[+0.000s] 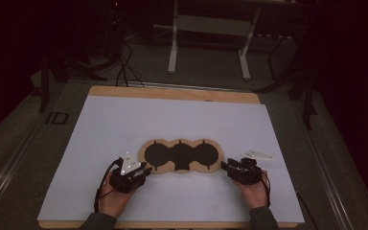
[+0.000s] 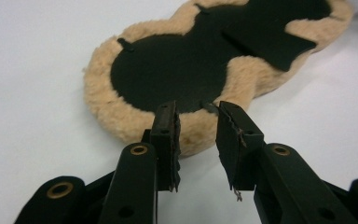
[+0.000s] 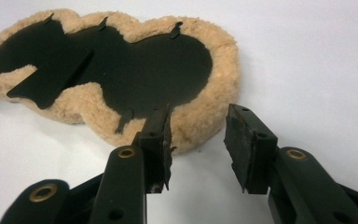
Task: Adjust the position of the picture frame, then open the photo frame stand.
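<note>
The fleece pad (image 1: pixel 180 156), three joined lobes with a black centre, lay in the lower middle of the high view, long axis running left to right. The left gripper (image 1: pixel 145 170) met its left end, the right gripper (image 1: pixel 224 166) its right end, equally near, jaws apart and empty. Beneath lay a white sheet (image 1: pixel 124 124) on a wooden table (image 1: pixel 172 94), the room dark.

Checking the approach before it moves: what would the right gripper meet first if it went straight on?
Probably the fleecy edge of the tan pad, just ahead of the right gripper's open fingers.
</note>
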Available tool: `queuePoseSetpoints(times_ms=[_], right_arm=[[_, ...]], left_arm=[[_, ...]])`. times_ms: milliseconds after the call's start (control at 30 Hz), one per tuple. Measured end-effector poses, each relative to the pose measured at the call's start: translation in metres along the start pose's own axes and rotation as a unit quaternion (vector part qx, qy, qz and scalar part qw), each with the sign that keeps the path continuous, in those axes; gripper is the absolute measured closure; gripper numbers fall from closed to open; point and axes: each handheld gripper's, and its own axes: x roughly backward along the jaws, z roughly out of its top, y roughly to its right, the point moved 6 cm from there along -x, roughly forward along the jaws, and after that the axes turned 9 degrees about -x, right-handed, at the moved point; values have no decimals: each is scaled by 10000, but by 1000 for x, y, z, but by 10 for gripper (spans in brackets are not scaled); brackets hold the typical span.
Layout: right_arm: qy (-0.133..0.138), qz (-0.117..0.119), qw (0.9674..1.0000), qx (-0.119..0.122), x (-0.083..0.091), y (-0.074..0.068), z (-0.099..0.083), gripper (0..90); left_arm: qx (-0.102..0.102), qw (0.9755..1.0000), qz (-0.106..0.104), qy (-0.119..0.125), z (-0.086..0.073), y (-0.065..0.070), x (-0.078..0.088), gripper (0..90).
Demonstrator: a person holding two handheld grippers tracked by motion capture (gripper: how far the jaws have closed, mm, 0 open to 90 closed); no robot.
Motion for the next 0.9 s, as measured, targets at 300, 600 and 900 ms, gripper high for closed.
queuePoseSetpoints(times_ms=[300,600,900], right_arm=[[173,-33,9992,-367,4,8,4,549],[132,26,9994,-325,4,5,2,573],[302,-37,9989,-352,8,8,4,673]], left_arm=[[37,9995,-315,48,7,17,-2,614],[-123,9983,-570,-77,11,40,-13,650],[-211,9969,-734,-183,11,55,-21,688]])
